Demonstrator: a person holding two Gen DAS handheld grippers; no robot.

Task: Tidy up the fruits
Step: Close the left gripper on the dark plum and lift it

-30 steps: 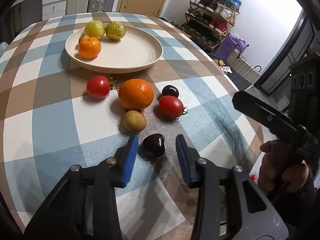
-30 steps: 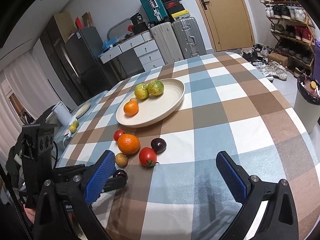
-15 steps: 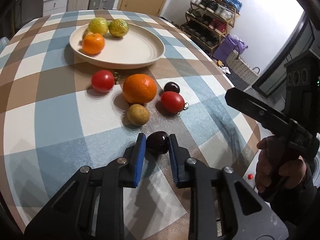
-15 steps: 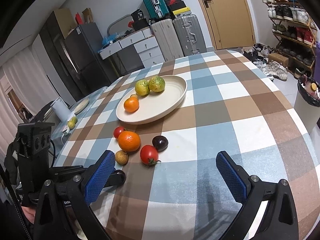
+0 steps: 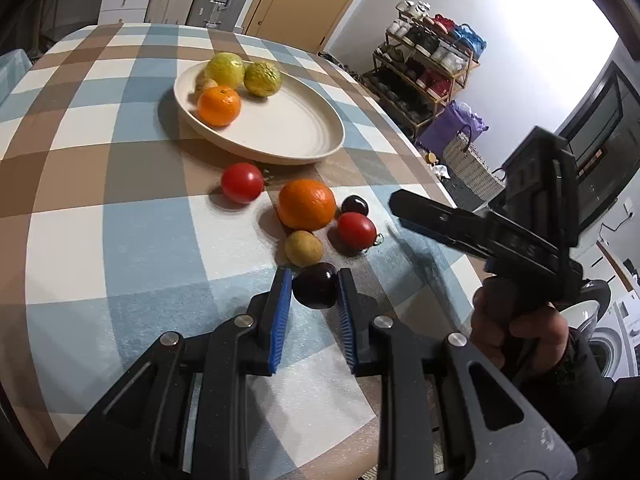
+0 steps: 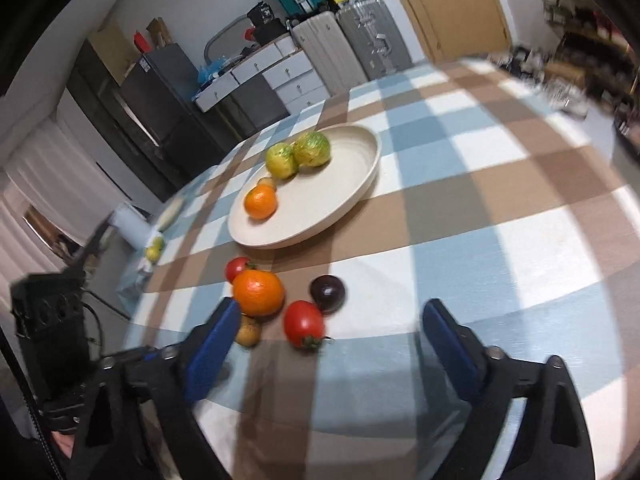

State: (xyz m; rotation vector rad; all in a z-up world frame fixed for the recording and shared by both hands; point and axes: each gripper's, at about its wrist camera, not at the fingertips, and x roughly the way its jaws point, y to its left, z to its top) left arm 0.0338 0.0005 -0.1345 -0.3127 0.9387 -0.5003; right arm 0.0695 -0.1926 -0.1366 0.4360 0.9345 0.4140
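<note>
A: Where is the dark plum (image 5: pixel 315 285) located, and how is it held?

B: It is located on the checked counter (image 5: pixel 120 240), at the near end of the fruit cluster. It is clamped between the blue pads of the left gripper (image 5: pixel 312 289); both jaws are pressed against its sides. Whether it is lifted off the cloth cannot be told.

A: How is it oriented?

B: The plum is nearly round, glossy and deep purple, almost black. No clear long axis can be made out, and no stem end is shown.

A: What is placed around it?

B: A small tan fruit (image 5: pixel 303 248) is set just beyond it, nearly touching. An orange (image 5: pixel 307 204), a red tomato (image 5: pixel 356 231) and a second dark plum (image 5: pixel 354 205) are grouped behind. Another tomato (image 5: pixel 242 182) is set apart to the left, near the plate (image 5: pixel 304 136).

A: And the plate?

B: A mandarin (image 5: pixel 219 105) and two yellow-green fruits are carried at its far rim.

A: State of the right gripper (image 6: pixel 332 332)?

B: Its jaws are spread wide and nothing is held; it is positioned low over the counter, facing the cluster.
</note>
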